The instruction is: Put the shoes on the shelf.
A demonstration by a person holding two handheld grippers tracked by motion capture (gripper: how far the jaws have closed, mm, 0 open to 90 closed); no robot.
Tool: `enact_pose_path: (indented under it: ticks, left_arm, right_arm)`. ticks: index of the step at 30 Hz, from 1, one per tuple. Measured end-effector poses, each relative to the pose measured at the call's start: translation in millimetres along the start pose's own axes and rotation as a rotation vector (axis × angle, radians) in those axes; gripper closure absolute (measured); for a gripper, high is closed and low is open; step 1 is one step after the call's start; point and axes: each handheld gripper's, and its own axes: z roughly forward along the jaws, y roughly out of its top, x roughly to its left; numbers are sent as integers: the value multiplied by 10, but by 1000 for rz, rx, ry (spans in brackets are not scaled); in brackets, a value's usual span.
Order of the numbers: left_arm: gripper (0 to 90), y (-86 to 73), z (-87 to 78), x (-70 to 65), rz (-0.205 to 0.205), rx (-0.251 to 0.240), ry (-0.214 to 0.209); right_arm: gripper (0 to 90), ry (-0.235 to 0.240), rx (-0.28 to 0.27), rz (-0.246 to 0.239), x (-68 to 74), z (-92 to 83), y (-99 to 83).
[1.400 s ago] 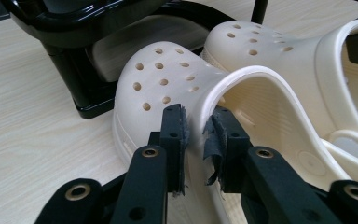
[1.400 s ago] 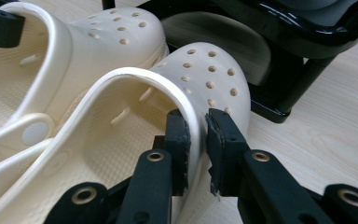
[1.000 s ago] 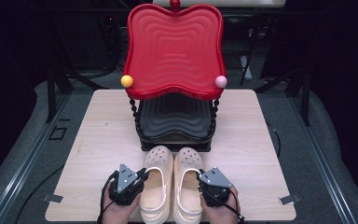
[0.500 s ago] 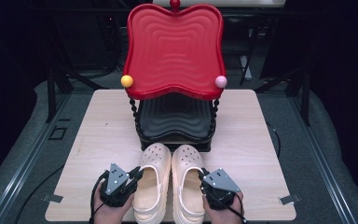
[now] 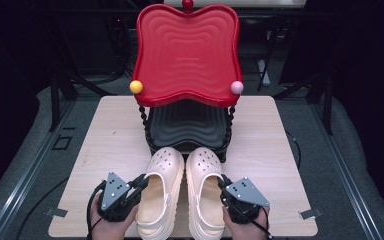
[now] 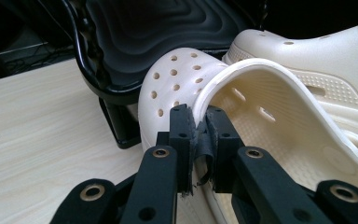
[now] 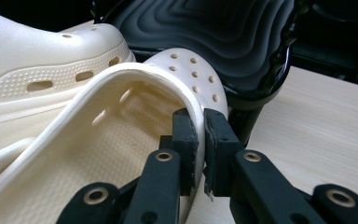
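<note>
Clogs gripped and coming off the table

Clogs sat side by side at the near edge of the table (image 5: 105,130), toes touching the black lower tier (image 5: 187,125) of the red-topped stand (image 5: 187,50). My left gripper (image 6: 198,133) had just been closing, its jaws nearly together and pinched on the outer rim of the left clog (image 5: 161,192). My right gripper (image 7: 200,135) clamped the outer rim of the right clog (image 5: 207,192) likewise. I judged this the lifting step. Next, both shoes would need raising evenly, clearing the black tier's lip before going forward, without the thin rims slipping out.
</note>
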Motion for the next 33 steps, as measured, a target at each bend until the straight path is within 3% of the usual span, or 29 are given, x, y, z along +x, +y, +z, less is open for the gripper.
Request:
enact_pose_path:
  ticks: [13,23,33]
  left_arm:
    - [830,234,-84,110,-11,-40,12]
    - [833,414,85,199,4,-56,53]
    - [835,593,323,239,18,-67,86]
  right_arm:
    - [839,1,-50,-38,11,-66,315]
    - [840,-19,-74,-67,-27,100,523]
    - [841,-89,-72,-112,-135,357,635]
